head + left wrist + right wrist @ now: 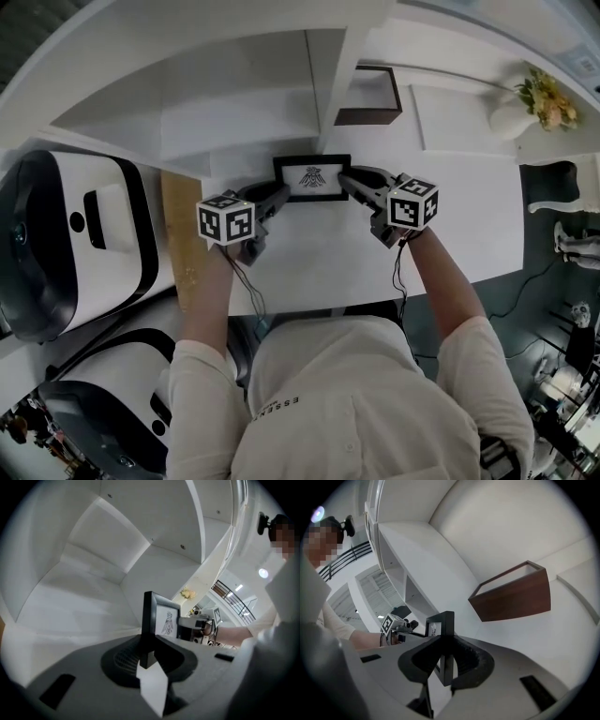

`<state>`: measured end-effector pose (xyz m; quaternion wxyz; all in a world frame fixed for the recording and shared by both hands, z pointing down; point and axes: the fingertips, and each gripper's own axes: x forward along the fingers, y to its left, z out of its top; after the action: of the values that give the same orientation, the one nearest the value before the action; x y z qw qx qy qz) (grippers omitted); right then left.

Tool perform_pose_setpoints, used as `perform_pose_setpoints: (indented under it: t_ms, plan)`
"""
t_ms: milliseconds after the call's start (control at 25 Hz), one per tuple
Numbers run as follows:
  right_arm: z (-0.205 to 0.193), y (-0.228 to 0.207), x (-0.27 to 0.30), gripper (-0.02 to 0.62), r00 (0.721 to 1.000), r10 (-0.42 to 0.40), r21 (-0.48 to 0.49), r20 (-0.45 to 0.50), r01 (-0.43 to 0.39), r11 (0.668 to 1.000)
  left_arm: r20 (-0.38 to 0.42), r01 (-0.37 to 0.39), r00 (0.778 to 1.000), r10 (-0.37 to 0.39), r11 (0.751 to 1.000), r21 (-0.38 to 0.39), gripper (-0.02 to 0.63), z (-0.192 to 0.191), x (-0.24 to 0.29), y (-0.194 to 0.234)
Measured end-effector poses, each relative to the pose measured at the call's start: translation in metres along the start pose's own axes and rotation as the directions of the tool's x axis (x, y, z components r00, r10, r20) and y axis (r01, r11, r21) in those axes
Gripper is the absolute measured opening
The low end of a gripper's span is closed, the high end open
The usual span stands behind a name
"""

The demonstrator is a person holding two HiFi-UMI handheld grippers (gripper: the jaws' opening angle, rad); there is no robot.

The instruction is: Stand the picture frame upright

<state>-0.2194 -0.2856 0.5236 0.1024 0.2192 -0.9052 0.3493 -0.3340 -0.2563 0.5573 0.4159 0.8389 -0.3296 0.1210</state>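
A small black picture frame (pixel 311 178) with a line drawing on white paper stands at the back of the white desk (pixel 450 216), its picture side facing me. My left gripper (pixel 275 197) is shut on the frame's left edge and my right gripper (pixel 349 182) is shut on its right edge. In the left gripper view the frame (pixel 158 616) rises upright out of the left gripper (pixel 147 649). The right gripper view shows the frame's edge (pixel 444 626) pinched in the right gripper (pixel 446 660). Whether the frame's foot rests on the desk is hidden.
A brown wooden box (pixel 370 96) sits in the shelf bay behind the frame. A white shelf divider (pixel 328 66) stands above it. A vase of flowers (pixel 536 101) is at the far right. White and black machines (pixel 66 244) and a wooden board (pixel 181 234) lie left.
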Motion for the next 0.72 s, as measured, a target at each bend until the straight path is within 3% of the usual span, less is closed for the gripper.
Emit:
perform_pose_setpoints:
  t_ms: [280,720]
  plan:
    - [-0.005,-0.013,0.011,0.087,0.998,-0.049,-0.081,-0.039,0.046,0.996,-0.023,-0.005,1.000,0.005,1.000,0.013,0.077,-0.004,0.007,0.006]
    - [-0.014,-0.024,0.024,0.091,0.987,-0.150,-0.143,-0.053,0.141,0.980,-0.041,-0.122,0.991,0.125,0.990,0.073,0.091,-0.002,0.013,0.027]
